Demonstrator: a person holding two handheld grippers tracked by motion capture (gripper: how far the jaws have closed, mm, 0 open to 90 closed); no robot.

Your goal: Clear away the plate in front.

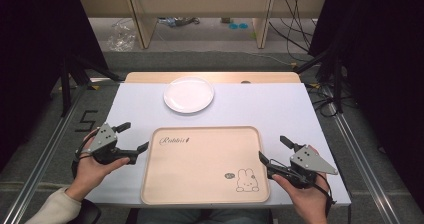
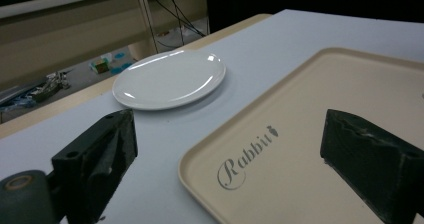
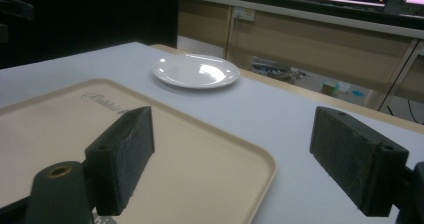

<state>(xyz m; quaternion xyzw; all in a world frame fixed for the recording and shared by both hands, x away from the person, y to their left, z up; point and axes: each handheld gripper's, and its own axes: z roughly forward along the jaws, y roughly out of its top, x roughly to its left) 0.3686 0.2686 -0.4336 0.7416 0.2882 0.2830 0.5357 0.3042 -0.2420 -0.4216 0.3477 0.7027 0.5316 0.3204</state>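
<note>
White tabletop, with dark curtains at both sides and wooden furniture legs beyond, carries the work. Nearest the person, the left gripper [image 1: 134, 138] and the right gripper [image 1: 272, 151] flank the tray [image 1: 200, 196], each with jaws spread wide and holding nothing. In the left gripper view one jaw hangs over the tray's near-left corner and the other over bare table, so the rim lies between them; the right gripper view shows the same straddle at the tray's right edge. Judging by this, the step in hand is a two-sided grasp of the tray. To do it well, lower both grippers evenly, get one jaw beneath the rim on each side, close together, and lift level. Farther off, just beyond the tray's far edge and apart from it, sits the plate [image 1: 189, 95], bare.
</note>
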